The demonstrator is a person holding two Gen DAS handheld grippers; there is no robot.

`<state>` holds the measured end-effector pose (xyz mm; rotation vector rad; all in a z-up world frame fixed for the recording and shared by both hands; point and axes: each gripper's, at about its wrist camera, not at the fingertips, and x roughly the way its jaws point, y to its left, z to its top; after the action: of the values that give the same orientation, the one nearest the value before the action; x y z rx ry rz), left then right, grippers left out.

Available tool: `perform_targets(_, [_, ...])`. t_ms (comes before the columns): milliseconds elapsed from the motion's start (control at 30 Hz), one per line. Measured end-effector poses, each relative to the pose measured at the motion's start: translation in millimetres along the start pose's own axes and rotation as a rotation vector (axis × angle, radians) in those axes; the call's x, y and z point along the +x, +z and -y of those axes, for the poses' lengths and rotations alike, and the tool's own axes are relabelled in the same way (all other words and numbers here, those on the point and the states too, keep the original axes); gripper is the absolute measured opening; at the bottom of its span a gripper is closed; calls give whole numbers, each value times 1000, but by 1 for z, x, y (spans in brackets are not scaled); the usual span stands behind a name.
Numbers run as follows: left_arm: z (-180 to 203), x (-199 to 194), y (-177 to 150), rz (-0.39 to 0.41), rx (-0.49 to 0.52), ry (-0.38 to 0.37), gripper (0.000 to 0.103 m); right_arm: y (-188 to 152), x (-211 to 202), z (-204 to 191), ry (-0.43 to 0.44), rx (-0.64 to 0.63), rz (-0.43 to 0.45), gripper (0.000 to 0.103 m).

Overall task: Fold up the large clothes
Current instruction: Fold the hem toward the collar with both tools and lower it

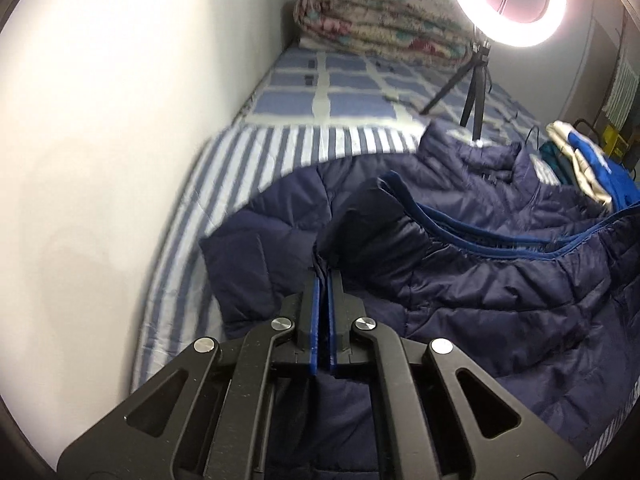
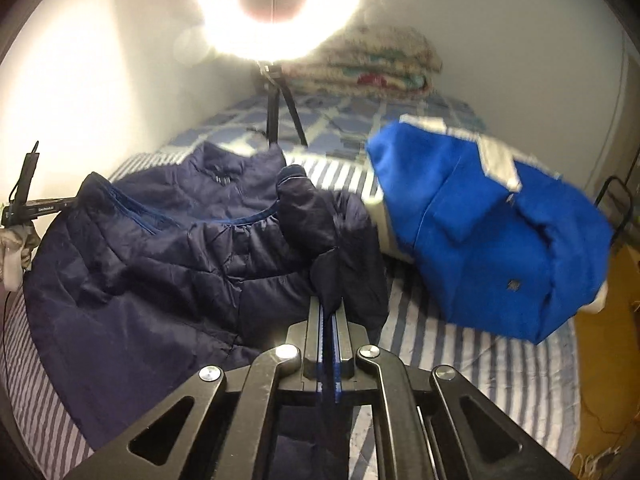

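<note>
A navy quilted puffer jacket (image 1: 460,264) lies spread on the striped bed sheet (image 1: 248,160), its bright blue zipper trim running across the front. My left gripper (image 1: 323,276) is shut on a fold of the jacket's fabric at its left side, which bunches up between the pads. In the right wrist view the same jacket (image 2: 160,264) fills the left half. My right gripper (image 2: 331,304) is shut on a pinched ridge of the jacket at its right edge, beside the sleeve (image 2: 308,208) that lies folded over.
A bright blue garment with grey patches (image 2: 488,240) is heaped on the bed to the right. A ring light on a tripod (image 1: 476,88) stands behind the jacket. A rolled floral blanket (image 1: 380,24) lies at the far end. A white wall (image 1: 100,140) borders the left.
</note>
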<state>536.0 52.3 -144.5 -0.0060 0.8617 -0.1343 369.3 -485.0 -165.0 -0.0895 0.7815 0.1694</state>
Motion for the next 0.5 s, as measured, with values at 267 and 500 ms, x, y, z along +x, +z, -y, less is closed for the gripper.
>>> perform_targets(267, [-3,-11,57,101,-18,58,1,48,-5,4,-74,10,84,0])
perform_targets(500, [16,53,105,107,-21,144,1,93,60,24,-204,29,67,0])
